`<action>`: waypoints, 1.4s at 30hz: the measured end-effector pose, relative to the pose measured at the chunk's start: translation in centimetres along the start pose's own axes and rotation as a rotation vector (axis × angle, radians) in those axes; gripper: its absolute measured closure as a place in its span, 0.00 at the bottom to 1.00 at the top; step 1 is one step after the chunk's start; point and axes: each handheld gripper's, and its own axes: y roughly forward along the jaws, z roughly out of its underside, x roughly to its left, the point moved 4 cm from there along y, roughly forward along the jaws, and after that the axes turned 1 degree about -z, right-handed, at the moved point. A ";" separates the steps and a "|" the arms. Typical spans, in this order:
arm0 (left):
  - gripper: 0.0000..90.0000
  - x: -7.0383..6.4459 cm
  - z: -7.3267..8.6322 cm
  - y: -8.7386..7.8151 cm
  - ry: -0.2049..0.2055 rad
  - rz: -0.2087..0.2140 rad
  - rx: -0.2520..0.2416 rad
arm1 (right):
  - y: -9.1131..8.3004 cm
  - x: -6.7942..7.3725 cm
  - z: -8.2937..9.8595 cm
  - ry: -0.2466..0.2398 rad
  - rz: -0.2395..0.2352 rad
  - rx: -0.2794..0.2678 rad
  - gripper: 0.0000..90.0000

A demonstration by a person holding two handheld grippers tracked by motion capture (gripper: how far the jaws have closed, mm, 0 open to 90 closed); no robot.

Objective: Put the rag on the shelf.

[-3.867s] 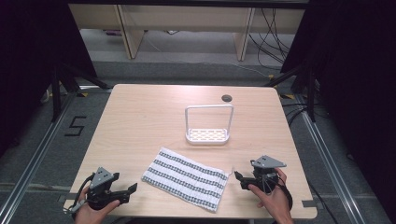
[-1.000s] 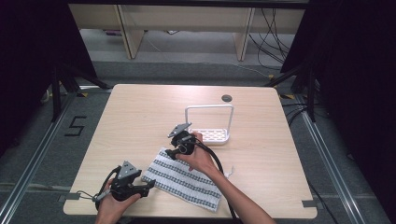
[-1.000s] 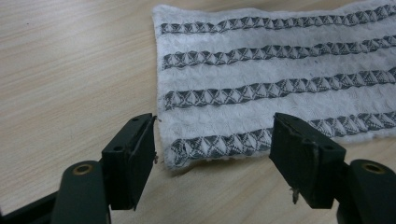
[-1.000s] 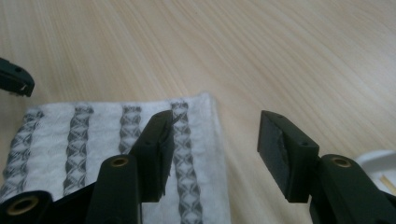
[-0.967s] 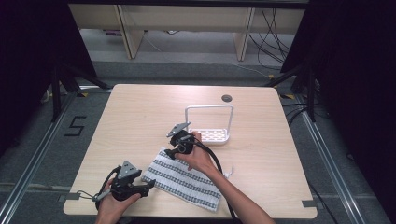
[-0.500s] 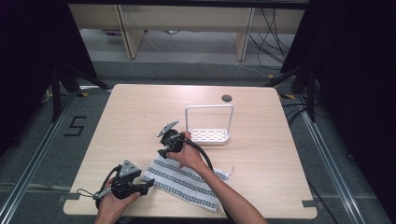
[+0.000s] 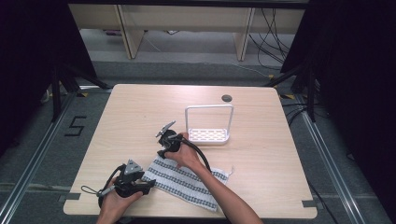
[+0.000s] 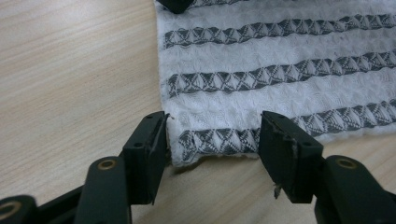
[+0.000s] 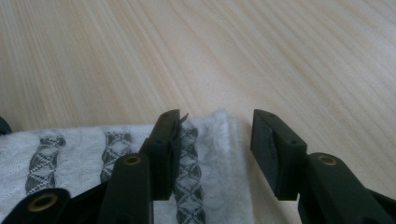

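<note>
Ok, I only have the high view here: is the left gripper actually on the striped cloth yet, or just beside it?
Observer: The left gripper is open, its jaws straddling a corner of the striped cloth, not closed on it.
Operator: And the right one, by the far left corner?
Observer: The right gripper is open too; one jaw sits over the cloth's edge, the other over bare table.
Operator: Is the cloth lifted anywhere?
Observer: At both corners it lies flat on the wood.
</note>
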 end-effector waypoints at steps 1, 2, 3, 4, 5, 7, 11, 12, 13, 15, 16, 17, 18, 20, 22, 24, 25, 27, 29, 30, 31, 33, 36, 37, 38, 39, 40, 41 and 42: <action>0.49 0.1 0.0 0.0 0.005 -0.001 0.000 | 0.0 0.0 0.0 0.002 -0.003 -0.003 0.63; 0.50 0.1 0.0 0.0 0.005 -0.001 0.000 | 0.0 0.0 0.0 0.002 -0.003 -0.003 0.63; 0.50 0.1 0.0 -0.1 0.004 -0.007 0.000 | 0.0 -0.1 0.0 0.006 0.000 -0.006 0.65; 0.54 0.1 0.0 0.0 -0.004 -0.006 -0.011 | -0.1 0.0 0.1 0.018 0.003 -0.008 0.71; 0.57 0.2 0.0 -0.1 0.004 -0.001 -0.009 | -0.1 0.0 0.2 0.012 0.000 -0.010 0.74; 0.64 0.2 0.0 -0.1 0.006 0.002 -0.009 | -0.2 0.0 0.2 0.013 -0.008 -0.015 0.80; 0.78 0.4 0.0 -0.2 0.044 0.017 -0.008 | -0.3 0.2 0.5 0.021 -0.031 -0.018 0.94; 0.83 0.4 0.0 -0.2 0.044 0.017 -0.008 | -0.3 0.1 0.5 0.007 -0.030 -0.024 0.95; 0.83 0.3 -0.1 -0.1 0.038 0.021 -0.037 | -0.3 0.1 0.5 0.007 -0.030 -0.024 0.95; 0.91 0.0 -0.4 0.0 0.034 0.027 -0.058 | -0.5 -0.1 0.5 0.000 -0.030 -0.039 0.97; 0.91 0.1 -0.4 -0.2 0.062 0.027 -0.044 | -0.7 -0.1 0.6 0.008 -0.027 -0.039 0.97; 0.92 0.1 -0.4 -0.2 0.062 0.027 -0.044 | -0.7 -0.1 0.6 0.008 -0.027 -0.039 0.97; 0.93 0.1 -0.5 -0.3 0.066 0.030 -0.052 | -1.2 -0.1 0.6 0.026 -0.039 -0.054 0.97; 0.93 0.0 -0.7 -0.5 0.060 0.036 -0.072 | -1.5 -0.2 0.5 0.014 -0.029 -0.063 0.97; 0.93 -0.3 -1.0 -0.6 0.031 0.038 -0.110 | -2.0 0.0 0.5 0.020 -0.033 -0.071 0.97; 0.93 -0.3 -1.3 -1.0 0.043 0.043 -0.127 | -2.6 0.0 0.3 0.000 -0.031 -0.096 0.98; 0.93 -0.3 -1.3 -1.0 0.043 0.043 -0.127 | -3.0 0.0 0.3 0.005 -0.031 -0.109 0.98; 0.94 -0.4 -1.6 -1.4 0.053 0.046 -0.144 | -3.4 0.1 0.3 0.007 -0.025 -0.115 0.98; 0.93 -0.5 -1.8 -1.7 0.079 0.049 -0.138 | -4.4 0.1 0.3 0.012 -0.029 -0.135 0.98; 0.93 -0.6 -2.1 -1.9 0.076 0.049 -0.155 | -4.4 0.1 0.3 0.012 -0.029 -0.135 0.98; 0.94 -0.8 -2.3 -2.2 0.084 0.058 -0.154 | -4.8 0.0 0.2 0.000 -0.013 -0.150 0.98; 0.94 -1.0 -2.8 -2.7 0.098 0.061 -0.169 | -5.7 0.0 0.2 -0.015 -0.008 -0.165 0.98; 0.94 -1.3 -3.7 -3.4 0.117 0.069 -0.180 | -7.3 0.2 0.1 -0.019 0.000 -0.206 0.98; 0.94 -1.5 -4.0 -3.5 0.112 0.071 -0.194 | -8.4 0.3 0.1 -0.011 0.007 -0.226 0.98; 0.94 -1.6 -4.2 -3.7 0.117 0.070 -0.192 | -8.4 0.3 0.1 -0.011 0.007 -0.226 0.98; 0.94 -1.7 -4.5 -3.9 0.132 0.077 -0.196 | -8.9 0.3 0.1 -0.024 0.009 -0.235 0.98; 0.94 -2.1 -5.0 -4.1 0.123 0.084 -0.207 | -10.5 0.4 0.1 -0.019 0.013 -0.273 0.98; 0.94 -2.1 -5.2 -4.2 0.138 0.083 -0.207 | -10.5 0.4 0.1 -0.019 0.013 -0.273 0.98; 0.93 -2.4 -5.7 -4.5 0.147 0.095 -0.216 | -10.9 0.4 0.1 -0.023 0.020 -0.276 0.98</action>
